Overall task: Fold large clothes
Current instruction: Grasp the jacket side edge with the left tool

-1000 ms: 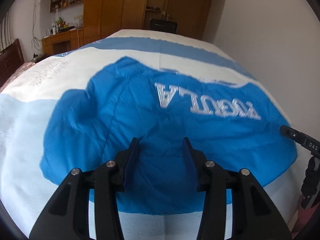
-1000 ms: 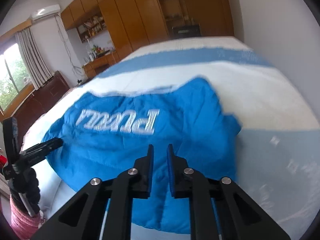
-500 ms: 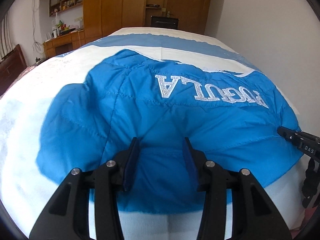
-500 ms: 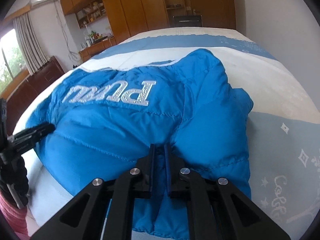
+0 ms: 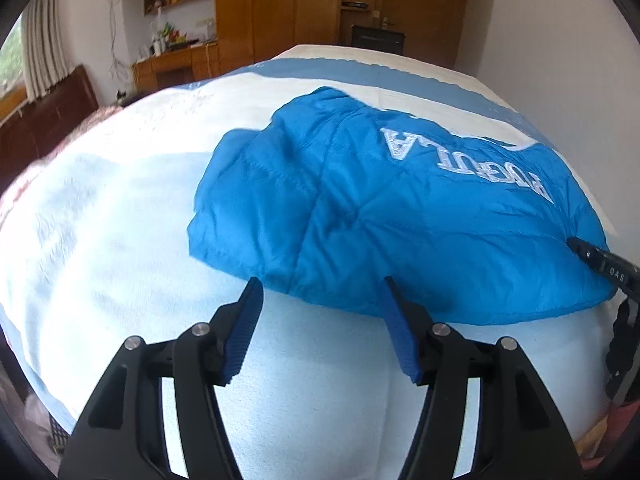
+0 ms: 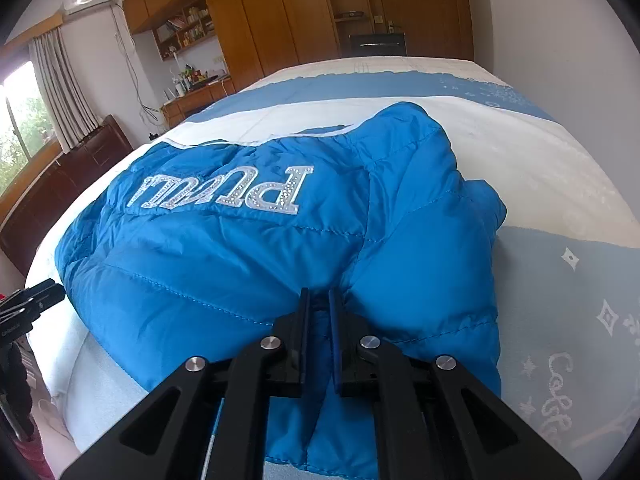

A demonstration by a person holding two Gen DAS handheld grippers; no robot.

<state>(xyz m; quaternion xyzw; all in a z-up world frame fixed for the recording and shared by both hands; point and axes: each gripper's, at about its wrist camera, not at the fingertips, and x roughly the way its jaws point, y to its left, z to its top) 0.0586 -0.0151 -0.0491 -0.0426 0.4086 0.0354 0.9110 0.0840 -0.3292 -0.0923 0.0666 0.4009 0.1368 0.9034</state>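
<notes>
A bright blue padded jacket point(image 5: 400, 216) with silver lettering lies folded on the bed. It also shows in the right wrist view point(image 6: 248, 248). My left gripper point(image 5: 322, 292) is open and empty, just short of the jacket's near edge, over the bedspread. My right gripper point(image 6: 319, 300) is shut on a pinch of the jacket's fabric at its near edge. The tip of the right gripper point(image 5: 600, 264) shows at the right edge of the left wrist view, and the left gripper's tip point(image 6: 36, 300) at the left edge of the right wrist view.
The bed point(image 5: 120, 216) has a white and pale blue spread. A white wall point(image 6: 560, 40) runs along its right side. Wooden wardrobes point(image 6: 280, 20) and a cluttered desk point(image 5: 172, 60) stand at the far end. A dark wooden headboard point(image 6: 60, 200) is on the left.
My left gripper has let go of the jacket, opened wider and pulled back off its edge. The right gripper stays shut on the fabric and the jacket has settled flatter.
</notes>
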